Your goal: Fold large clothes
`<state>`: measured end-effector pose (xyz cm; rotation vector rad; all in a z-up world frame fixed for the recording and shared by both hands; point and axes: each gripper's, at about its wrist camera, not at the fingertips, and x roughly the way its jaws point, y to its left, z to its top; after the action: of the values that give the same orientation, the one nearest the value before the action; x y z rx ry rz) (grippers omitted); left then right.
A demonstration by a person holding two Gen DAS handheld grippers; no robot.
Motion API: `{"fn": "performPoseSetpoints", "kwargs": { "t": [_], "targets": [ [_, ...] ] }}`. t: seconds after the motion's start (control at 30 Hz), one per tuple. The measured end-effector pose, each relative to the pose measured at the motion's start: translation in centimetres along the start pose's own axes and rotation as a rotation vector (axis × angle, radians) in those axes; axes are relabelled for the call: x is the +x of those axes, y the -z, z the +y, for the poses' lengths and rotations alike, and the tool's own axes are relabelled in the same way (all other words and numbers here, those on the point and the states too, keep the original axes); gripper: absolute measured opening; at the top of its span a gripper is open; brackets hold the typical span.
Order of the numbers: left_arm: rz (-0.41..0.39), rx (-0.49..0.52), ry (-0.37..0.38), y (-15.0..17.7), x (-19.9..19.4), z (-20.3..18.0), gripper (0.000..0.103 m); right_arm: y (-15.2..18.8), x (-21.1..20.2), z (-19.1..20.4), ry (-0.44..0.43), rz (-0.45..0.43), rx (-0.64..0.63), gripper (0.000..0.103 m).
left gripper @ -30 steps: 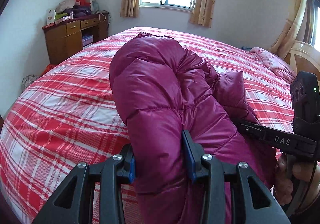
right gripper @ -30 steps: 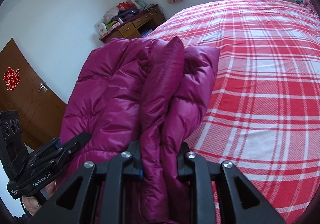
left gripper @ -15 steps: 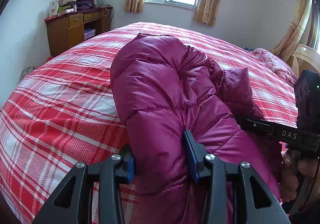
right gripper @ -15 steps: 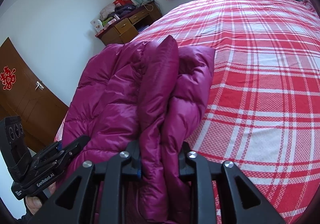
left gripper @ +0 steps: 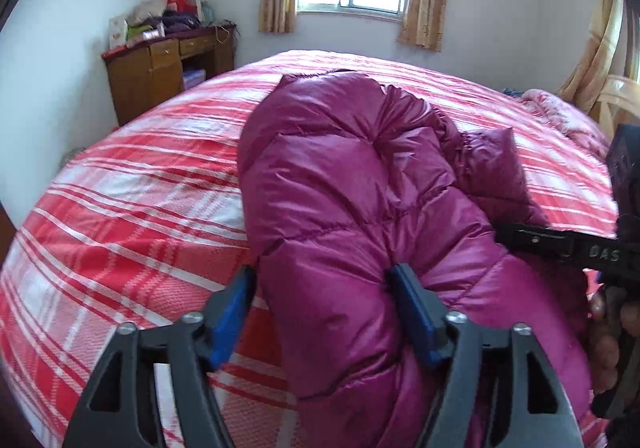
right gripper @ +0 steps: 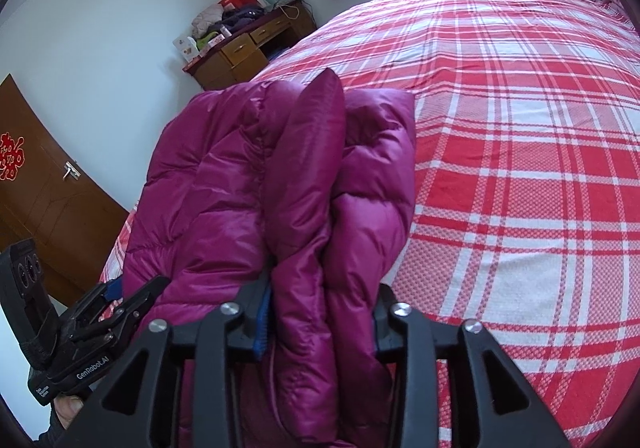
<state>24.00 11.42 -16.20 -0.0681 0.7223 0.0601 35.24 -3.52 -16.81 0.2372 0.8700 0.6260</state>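
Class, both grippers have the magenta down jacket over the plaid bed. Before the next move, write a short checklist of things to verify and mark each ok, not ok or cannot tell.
1. Left gripper grips the magenta down jacket: cannot tell; fabric fills the gap, but the left pad seems to stand off it.
2. Right gripper grips the jacket: ok, both pads press a bunched fold.
3. Jacket's far end rests on the plaid bedspread: ok.
4. Bedspread beyond the jacket free of objects: ok in view.
5. Grippers apart from each other: ok.
6. Layers aligned: not ok, folds bunch unevenly.
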Motion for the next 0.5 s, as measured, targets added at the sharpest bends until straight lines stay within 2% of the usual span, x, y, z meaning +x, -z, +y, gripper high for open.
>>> {"fn": "performPoseSetpoints", "kwargs": {
  "t": [0.03,0.07,0.13,0.27,0.5],
  "targets": [
    [0.0,-0.001,-0.003,0.0,-0.1,0.1,0.077,0.1,-0.1,-0.1,0.014,-0.008,0.006,0.059],
    [0.003,-0.004,0.001,0.0,-0.2,0.2,0.077,0.1,-0.2,-0.3,0.012,-0.011,0.017,0.061],
    [0.006,-0.002,-0.003,0.0,-0.5,0.4,0.077,0.2,-0.5,-0.4,0.008,-0.014,0.032,0.061],
    [-0.02,0.022,-0.04,-0.2,-2.1,0.5,0.077,0.1,-2.6,0.3,0.055,-0.064,0.021,0.061],
    [-0.13,0.01,-0.047,-1.5,-7.0,1.0,0.077,0.7,-8.6,2.8,0.153,-0.182,0.004,0.064]
  ]
}}
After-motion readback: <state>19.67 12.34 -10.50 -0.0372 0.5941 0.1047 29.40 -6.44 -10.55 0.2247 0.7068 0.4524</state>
